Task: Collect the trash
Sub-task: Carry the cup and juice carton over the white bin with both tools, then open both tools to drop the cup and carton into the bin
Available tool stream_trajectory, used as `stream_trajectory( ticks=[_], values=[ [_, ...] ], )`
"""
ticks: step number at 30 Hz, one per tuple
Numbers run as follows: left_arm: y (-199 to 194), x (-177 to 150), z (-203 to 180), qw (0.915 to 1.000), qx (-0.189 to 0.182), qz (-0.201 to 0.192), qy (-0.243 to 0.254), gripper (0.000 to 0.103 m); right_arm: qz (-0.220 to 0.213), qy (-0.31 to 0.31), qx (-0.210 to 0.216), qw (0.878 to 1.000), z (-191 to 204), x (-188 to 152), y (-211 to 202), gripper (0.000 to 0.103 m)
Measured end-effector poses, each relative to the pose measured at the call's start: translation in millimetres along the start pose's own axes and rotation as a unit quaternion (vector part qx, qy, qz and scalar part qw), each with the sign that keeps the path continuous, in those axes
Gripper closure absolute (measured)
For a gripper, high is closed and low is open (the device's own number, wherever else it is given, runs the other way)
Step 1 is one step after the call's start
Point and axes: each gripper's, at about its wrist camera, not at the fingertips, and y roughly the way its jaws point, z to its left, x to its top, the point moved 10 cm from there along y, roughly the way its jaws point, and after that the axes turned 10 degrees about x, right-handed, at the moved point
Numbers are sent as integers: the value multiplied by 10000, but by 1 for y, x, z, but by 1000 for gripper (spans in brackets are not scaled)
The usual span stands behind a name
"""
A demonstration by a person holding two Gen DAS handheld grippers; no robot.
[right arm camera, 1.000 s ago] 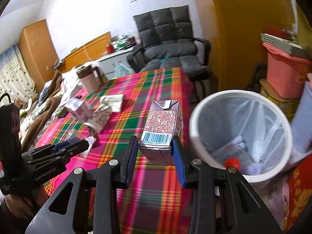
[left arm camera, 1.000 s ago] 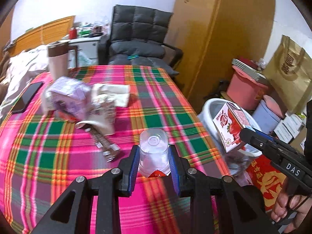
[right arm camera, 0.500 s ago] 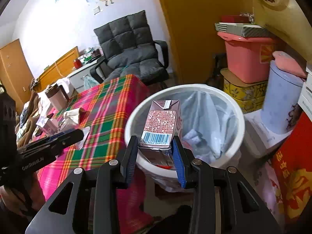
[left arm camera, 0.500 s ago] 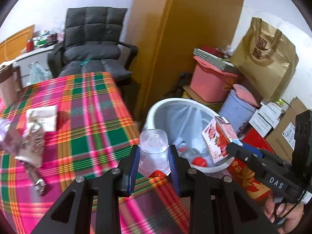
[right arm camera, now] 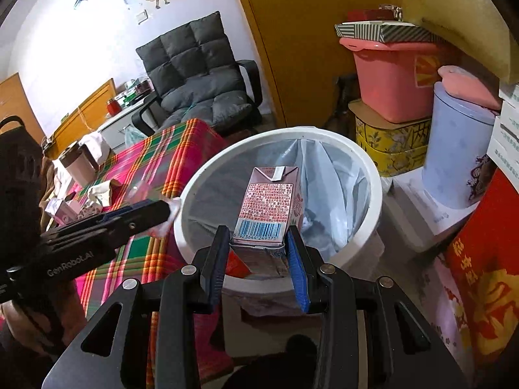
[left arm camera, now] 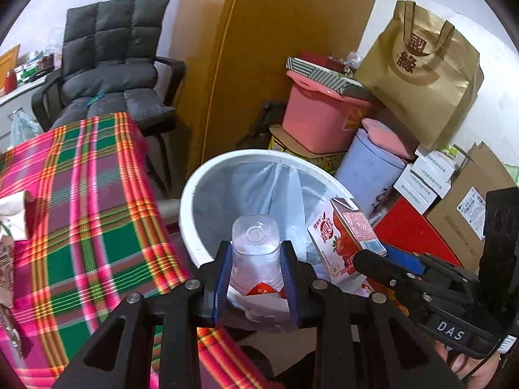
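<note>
Since half a second ago you have carried both loads further off the plaid tablecloth (left arm camera: 81,194), which has slid toward the left of each view, and the white bin (left arm camera: 194,201) now fills the middle. Your left gripper (left arm camera: 255,278) has its blue pads clamped on a clear plastic bottle (left arm camera: 256,249), base pointing away from the lens; its cap end is hidden between the fingers, with only a scrap of red label showing. It sits at lower centre of the left view, over the bin's near rim. Your right gripper (right arm camera: 257,265) is squeezed onto a strawberry milk carton (right arm camera: 269,207), barcode facing the camera, held over the bin (right arm camera: 373,175) mouth at centre frame; the carton's crumpled lower end is partly masked by the pads. Inside the liner you can make out little: pale crumpled shapes and a bit of red behind the left pad, too obscured to name. In the left view the same carton (left arm camera: 337,243) appears right of centre, its lower part covered by the other tool. More trash on the cloth is cut off at the far left edge and blurred.
</note>
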Motion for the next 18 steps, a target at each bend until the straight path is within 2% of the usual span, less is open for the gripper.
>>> stream_trajectory(
  ticks=[12, 16, 18],
  values=[
    [27, -7, -5, 9995, -135, 260, 78, 72, 272, 77, 127, 9995, -5, -3, 14, 65],
    [24, -4, -5, 9998, -152, 142, 69, 54, 330, 96, 144, 9993, -5, -5, 17, 65],
    [21, -3, -4, 9998, -158, 113, 53, 54, 317, 106, 147, 9993, -5, -5, 16, 64]
  ],
)
